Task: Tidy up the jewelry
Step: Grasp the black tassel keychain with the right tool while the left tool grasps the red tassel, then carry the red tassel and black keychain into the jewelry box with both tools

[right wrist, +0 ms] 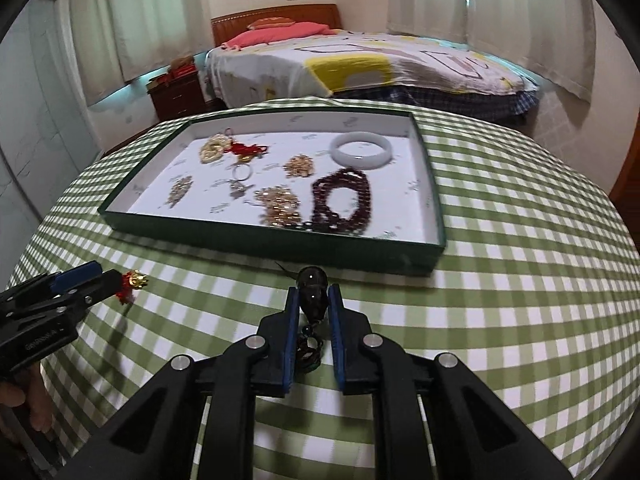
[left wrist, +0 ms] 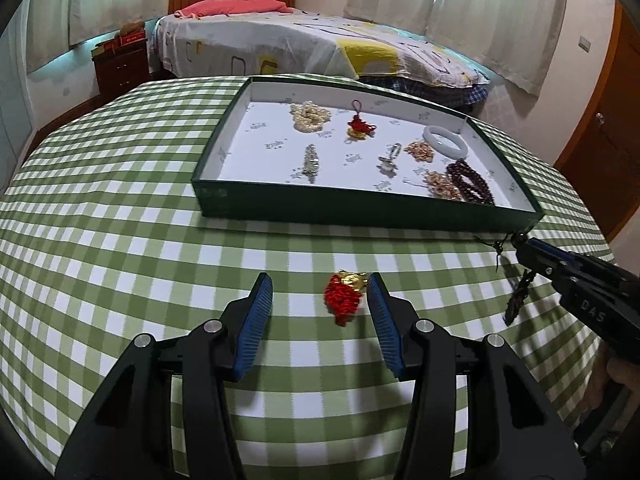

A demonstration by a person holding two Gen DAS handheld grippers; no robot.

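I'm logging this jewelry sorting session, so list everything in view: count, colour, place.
Shallow cardboard tray: 1, dark green outside, white inside, on the checked cloth.
Green-and-white checked tablecloth: 1, covering the table.
Smooth bangle: 1, white, tray's far right.
Beaded strand: 1, dark red, tray's near right.
Knotted charm: 1, red and gold, between the left fingers.
Dark bead pendant: 1, blackish, in the right gripper.
Left gripper: open.
Right gripper: shut on the pendant.

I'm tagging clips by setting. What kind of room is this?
Most likely a home bedroom: a made bed with a pink pillow, a wooden nightstand beside it, and curtains over the windows.
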